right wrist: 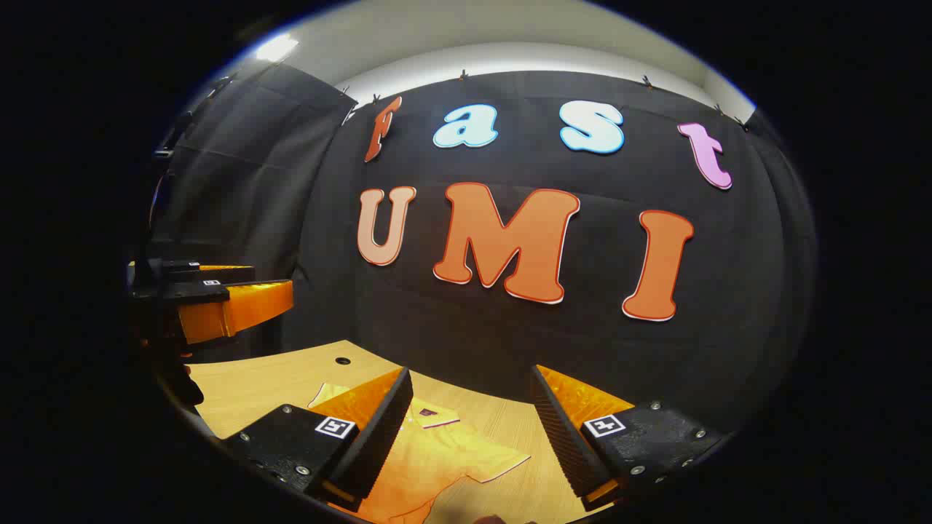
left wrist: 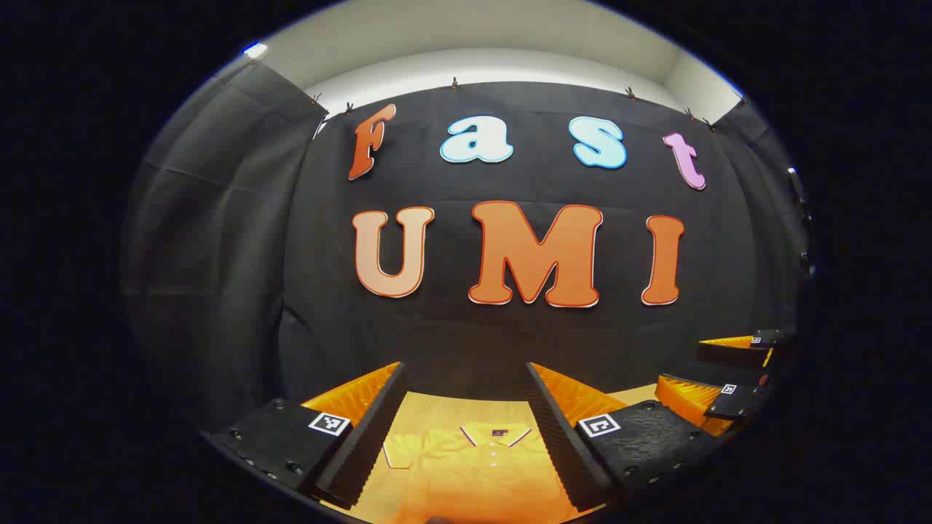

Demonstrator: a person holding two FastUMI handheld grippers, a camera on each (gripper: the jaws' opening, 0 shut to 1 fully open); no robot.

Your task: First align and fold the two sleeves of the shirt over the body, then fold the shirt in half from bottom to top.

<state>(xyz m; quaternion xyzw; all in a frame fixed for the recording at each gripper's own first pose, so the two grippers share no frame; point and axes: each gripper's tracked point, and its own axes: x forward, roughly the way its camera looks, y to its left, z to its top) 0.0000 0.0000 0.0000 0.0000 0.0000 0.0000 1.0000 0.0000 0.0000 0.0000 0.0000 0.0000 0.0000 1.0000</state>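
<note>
Both the left gripper [left wrist: 466, 429] and right gripper [right wrist: 470, 429] hover with jaws spread above the shirt [left wrist: 466, 466], which lies flat on the bench [right wrist: 255, 386] beneath them. Judging from this, lower each onto a sleeve [right wrist: 488, 462] edge and pinch only one layer before folding inward.

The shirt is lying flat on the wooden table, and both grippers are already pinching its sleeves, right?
Not quite. The shirt does lie flat on the wooden table, but neither gripper pinches it. In the left gripper view the left gripper is open above the collar, and in the right gripper view the right gripper is open too.
</note>
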